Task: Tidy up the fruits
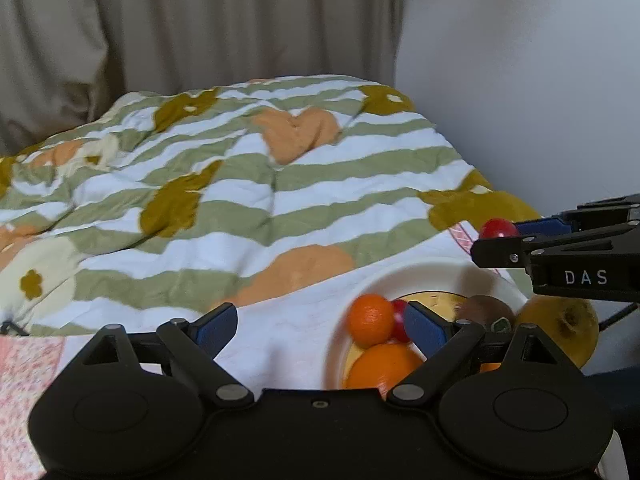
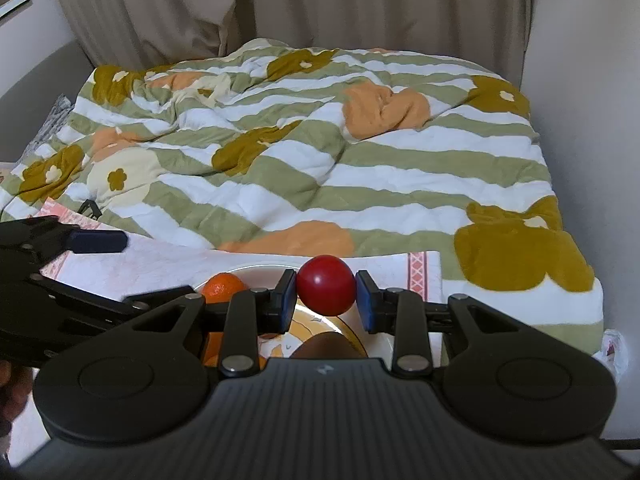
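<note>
Pinching a glossy round red fruit (image 2: 326, 290) above the white round plate (image 2: 260, 271) of oranges, the right gripper (image 2: 326, 300) is hovering; the left gripper (image 1: 316, 326) is standing spread and empty at the plate's left rim.

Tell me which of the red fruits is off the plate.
The red fruit clamped between the right gripper's pads, held above the plate. The other red one lies on the plate, tucked behind the small orange.
</note>
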Available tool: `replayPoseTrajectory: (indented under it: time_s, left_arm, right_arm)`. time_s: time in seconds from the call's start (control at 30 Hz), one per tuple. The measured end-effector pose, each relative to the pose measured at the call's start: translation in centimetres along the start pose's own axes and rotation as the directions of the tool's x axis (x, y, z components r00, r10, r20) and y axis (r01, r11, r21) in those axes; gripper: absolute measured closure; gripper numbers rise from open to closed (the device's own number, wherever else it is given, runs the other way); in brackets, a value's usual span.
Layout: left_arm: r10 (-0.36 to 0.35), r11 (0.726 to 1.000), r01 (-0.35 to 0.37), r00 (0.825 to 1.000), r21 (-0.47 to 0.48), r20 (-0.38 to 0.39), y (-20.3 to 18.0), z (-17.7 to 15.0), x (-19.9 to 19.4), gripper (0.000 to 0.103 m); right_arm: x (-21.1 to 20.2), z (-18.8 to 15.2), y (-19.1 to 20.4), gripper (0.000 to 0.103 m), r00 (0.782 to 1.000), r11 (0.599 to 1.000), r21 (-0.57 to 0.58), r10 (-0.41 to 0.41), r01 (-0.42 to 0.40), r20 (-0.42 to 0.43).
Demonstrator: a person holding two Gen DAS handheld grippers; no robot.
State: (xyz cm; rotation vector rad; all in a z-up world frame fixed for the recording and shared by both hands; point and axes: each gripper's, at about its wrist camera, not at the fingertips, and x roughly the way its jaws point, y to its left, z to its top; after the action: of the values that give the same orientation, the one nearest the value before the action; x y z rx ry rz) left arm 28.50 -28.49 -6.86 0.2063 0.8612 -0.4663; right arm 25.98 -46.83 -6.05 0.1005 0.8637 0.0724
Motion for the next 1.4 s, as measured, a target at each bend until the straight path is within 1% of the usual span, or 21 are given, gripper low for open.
replayPoseTrajectory:
  time_s: [0.17,0.33,0.53,0.57,0.6,0.63,0.67,0.7,0.73,0.9,1.03,1.2,1.4]
  left_arm:
    - [0.034,0.998,-0.033,0.999,-0.050,0.007,1.7,-0.6,-1.8,0.009]
    - [0.081,0.992,-0.079,0.997,-0.096,0.018,3.2,-1.3,-3.6,0.009]
    - [0.127,0.984,-0.123,0.992,-0.132,0.026,4.1,-2.2,-4.7,0.009]
    - [0.133,0.982,-0.128,0.991,-0.136,0.027,4.2,-2.4,-4.9,0.009]
    - [0.138,0.981,-0.133,0.990,-0.139,0.028,4.3,-2.5,-5.0,0.009]
    - [0.145,0.980,-0.139,0.989,-0.143,0.029,4.3,-2.6,-5.2,0.009]
    - [0.150,0.979,-0.144,0.988,-0.146,0.031,4.4,-2.7,-5.3,0.009]
    - [0.155,0.977,-0.148,0.987,-0.151,0.033,4.5,-2.9,-5.5,0.009]
    - [0.159,0.976,-0.151,0.987,-0.156,0.036,4.5,-3.0,-5.7,0.009]
    - [0.164,0.973,-0.152,0.985,-0.174,0.055,4.9,-3.5,-7.0,0.009]
    - [0.165,0.972,-0.148,0.983,-0.182,0.082,5.1,-3.8,-8.7,0.009]
    - [0.185,0.971,-0.158,0.972,-0.182,0.145,5.6,-4.4,-12.4,0.009]
    - [0.197,0.969,-0.155,0.954,-0.190,0.227,6.7,-6.6,-18.4,0.009]
  right_arm:
    - [0.9,0.4,0.6,0.056,1.000,1.000,-0.012,0.018,-0.018,-0.026]
    - [2.3,0.5,1.1,0.056,0.997,0.999,-0.028,0.027,-0.029,-0.070]
    - [3.4,0.4,1.4,0.054,0.995,0.998,-0.046,0.038,-0.042,-0.092]
    - [3.5,0.4,1.4,0.045,0.995,0.998,-0.048,0.039,-0.044,-0.089]
    - [3.5,0.4,1.4,0.039,0.995,0.998,-0.048,0.037,-0.042,-0.090]
    - [3.4,0.4,1.5,0.025,0.995,0.998,-0.050,0.030,-0.034,-0.091]
    - [3.4,0.4,1.6,0.015,0.996,0.998,-0.050,0.021,-0.026,-0.087]
    - [3.1,0.4,1.6,0.010,0.997,0.998,-0.052,0.014,-0.018,-0.075]
    - [2.8,0.3,1.8,0.001,0.998,0.998,-0.057,0.008,-0.012,-0.064]
    - [1.6,-0.1,2.8,0.000,0.999,0.995,-0.099,-0.018,0.013,-0.040]
    - [-0.2,-0.2,3.8,0.000,1.000,0.996,-0.089,-0.015,0.013,-0.015]
    - [-4.0,-0.2,5.8,0.000,0.999,0.997,-0.077,-0.025,0.028,0.045]
    - [-10.1,-1.4,9.5,0.000,0.990,0.997,-0.048,-0.056,0.063,0.127]
